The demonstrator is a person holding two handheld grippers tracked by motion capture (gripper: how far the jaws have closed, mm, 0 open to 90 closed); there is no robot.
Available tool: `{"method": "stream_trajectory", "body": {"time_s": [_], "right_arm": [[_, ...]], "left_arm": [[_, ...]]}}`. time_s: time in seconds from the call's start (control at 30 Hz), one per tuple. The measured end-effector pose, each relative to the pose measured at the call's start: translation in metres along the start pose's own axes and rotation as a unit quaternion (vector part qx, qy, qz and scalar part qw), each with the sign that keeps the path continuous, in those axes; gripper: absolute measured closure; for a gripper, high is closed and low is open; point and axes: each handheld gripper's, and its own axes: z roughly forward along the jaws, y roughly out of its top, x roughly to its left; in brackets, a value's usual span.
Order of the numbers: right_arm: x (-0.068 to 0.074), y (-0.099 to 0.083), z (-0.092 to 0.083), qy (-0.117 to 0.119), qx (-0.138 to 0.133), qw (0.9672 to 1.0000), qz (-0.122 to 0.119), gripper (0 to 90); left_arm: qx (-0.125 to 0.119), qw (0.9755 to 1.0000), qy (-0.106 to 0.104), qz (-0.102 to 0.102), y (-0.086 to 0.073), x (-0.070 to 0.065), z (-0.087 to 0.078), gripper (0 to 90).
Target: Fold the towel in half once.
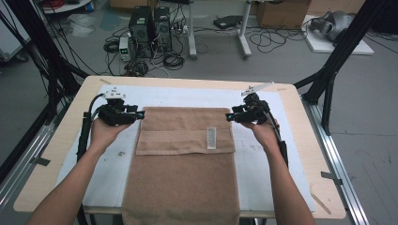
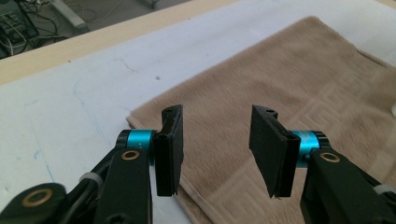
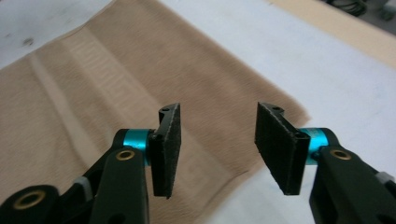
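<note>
A tan towel point(image 1: 185, 159) lies lengthwise on the white sheet, and its near end hangs over the table's front edge. Its far part is folded back toward me into a flap that carries a small white label point(image 1: 211, 138). My left gripper point(image 1: 140, 115) hovers at the towel's far left corner, jaws open with nothing between them. In the left gripper view the gripper point(image 2: 217, 116) stands just above that corner of the towel point(image 2: 289, 84). My right gripper point(image 1: 229, 116) is at the far right corner, also open and empty. The right gripper view shows the gripper point(image 3: 219, 112) over the towel point(image 3: 93, 93) edge.
The white sheet point(image 1: 263, 154) covers most of the wooden table point(image 1: 56, 154). Black frame posts point(image 1: 328, 89) stand at both sides of the table. On the floor beyond it are computer towers point(image 1: 150, 28), cables and cardboard boxes.
</note>
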Motion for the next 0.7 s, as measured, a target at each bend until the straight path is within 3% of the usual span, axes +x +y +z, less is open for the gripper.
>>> {"method": "stream_trajectory", "body": {"time_s": [0.23, 0.33, 0.4, 0.53, 0.7], "right_arm": [[0.02, -0.021, 0.002, 0.017, -0.01, 0.9998, -0.009, 51.2], [0.027, -0.031, 0.0, 0.018, -0.008, 0.9997, -0.016, 51.3], [0.031, -0.038, 0.0, 0.014, -0.002, 0.9997, -0.02, 51.3], [0.039, -0.052, 0.003, 0.013, 0.01, 0.9996, -0.025, 52.6], [0.044, -0.07, 0.013, 0.019, 0.019, 0.9994, -0.02, 53.3]], "left_arm": [[-0.016, 0.9997, -0.016, 0.004, -0.024, -0.016, -0.009, 52.1], [-0.018, 0.9994, -0.028, 0.002, -0.035, -0.024, -0.012, 51.6], [-0.021, 0.9991, -0.034, 0.012, -0.04, -0.031, -0.013, 51.2], [0.0, 0.9989, -0.034, 0.033, -0.051, -0.041, -0.012, 52.3], [0.01, 0.9986, -0.044, 0.027, -0.063, -0.046, -0.006, 55.5]]}}
